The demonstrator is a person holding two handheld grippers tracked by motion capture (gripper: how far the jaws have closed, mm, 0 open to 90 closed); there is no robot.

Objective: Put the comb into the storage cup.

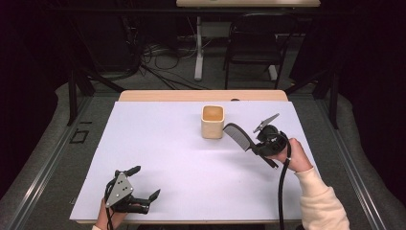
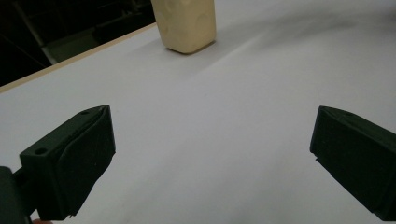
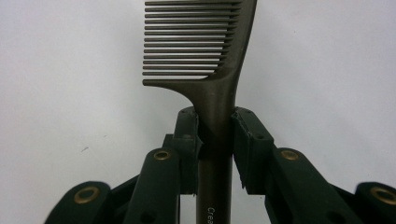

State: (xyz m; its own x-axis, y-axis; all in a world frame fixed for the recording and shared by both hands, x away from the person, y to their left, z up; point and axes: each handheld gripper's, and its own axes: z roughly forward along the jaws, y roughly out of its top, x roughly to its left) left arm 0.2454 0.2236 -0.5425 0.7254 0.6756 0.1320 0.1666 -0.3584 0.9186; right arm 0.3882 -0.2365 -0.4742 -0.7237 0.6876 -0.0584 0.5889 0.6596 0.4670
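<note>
1. Right gripper — at about 3 o'clock on the white table cover, held in the person's right hand. Its jaws are clenched on the handle of a dark comb; in the right gripper view the 2 pads press the handle from either side, just below the point where the teeth begin.

2. Comb — lifted clear of the table, its toothed end pointing toward 10 o'clock and ending just beside the cup, on the cup's right. Whether comb and cup touch cannot be told from the high view.

3. Cup — a pale, square-mouthed container standing upright at about 1 o'clock from the table centre; it looks empty from above. It also appears at the top of the left gripper view.

4. Left gripper — at about 7 o'clock, near the front edge of the table, released: its 2 jaws stand wide apart with bare table between them.

5. Handling, as a judgement: the comb looks like light, stiff plastic with a smooth, narrow handle — prone to pivot or slide in a 2-point grip if the teeth catch on the cup rim. The thin teeth could bend or snap, so the handle near the teeth is the sound place to hold it.
</note>
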